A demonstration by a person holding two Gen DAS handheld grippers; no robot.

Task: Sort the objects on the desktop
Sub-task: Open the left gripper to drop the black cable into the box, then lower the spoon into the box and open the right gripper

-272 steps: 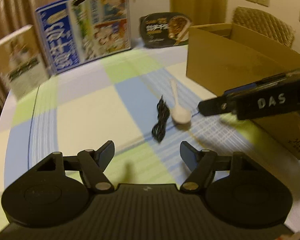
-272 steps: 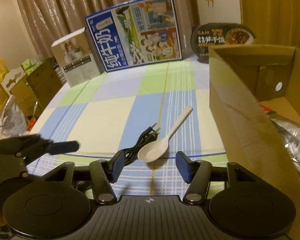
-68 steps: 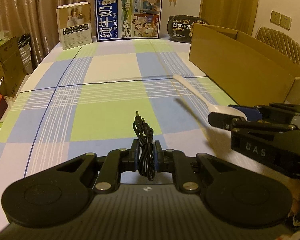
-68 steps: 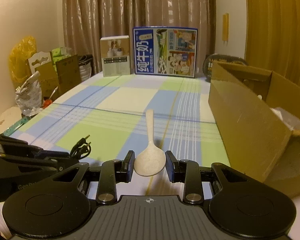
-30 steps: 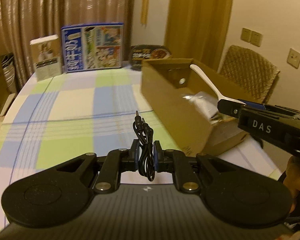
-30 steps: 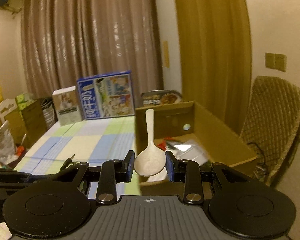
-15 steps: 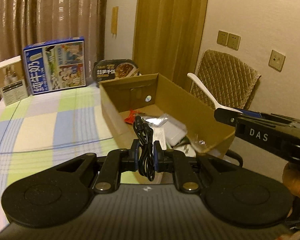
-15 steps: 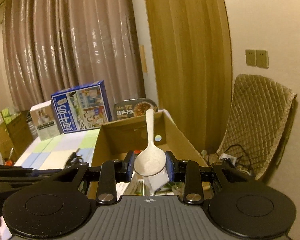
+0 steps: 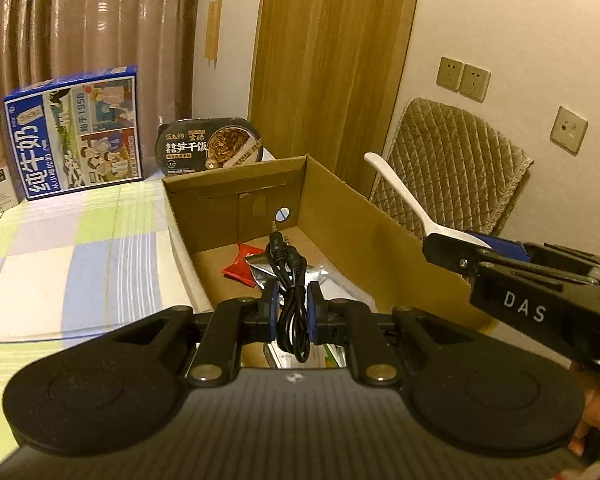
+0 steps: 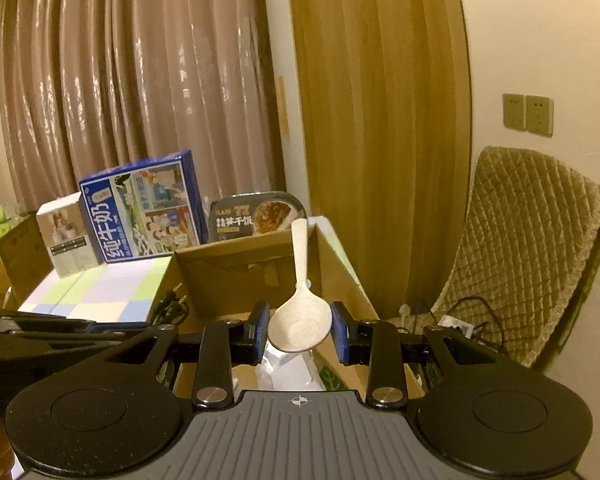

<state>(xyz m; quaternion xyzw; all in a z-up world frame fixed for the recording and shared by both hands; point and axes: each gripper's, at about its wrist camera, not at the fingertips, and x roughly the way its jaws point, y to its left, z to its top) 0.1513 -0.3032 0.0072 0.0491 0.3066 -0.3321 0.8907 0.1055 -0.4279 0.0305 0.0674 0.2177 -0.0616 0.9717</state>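
Cable and spoon held over the box
"DAS" marks the right claw (image 9: 456, 246), clamped on a spoon (image 10: 299, 322); the left claw (image 9: 293, 312) pinches a black cable (image 9: 290, 280) above the cardboard box (image 9: 340, 208).

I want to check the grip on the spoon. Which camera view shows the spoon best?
The right wrist view: the spoon faces the camera, bowl clamped in the right gripper, handle pointing away over the cardboard box. The left wrist view shows only its handle from the side; the bowl is mostly hidden.

The right tongs (image 9: 452, 246) read "DAS"; the milk box (image 9: 74, 132) "1956".
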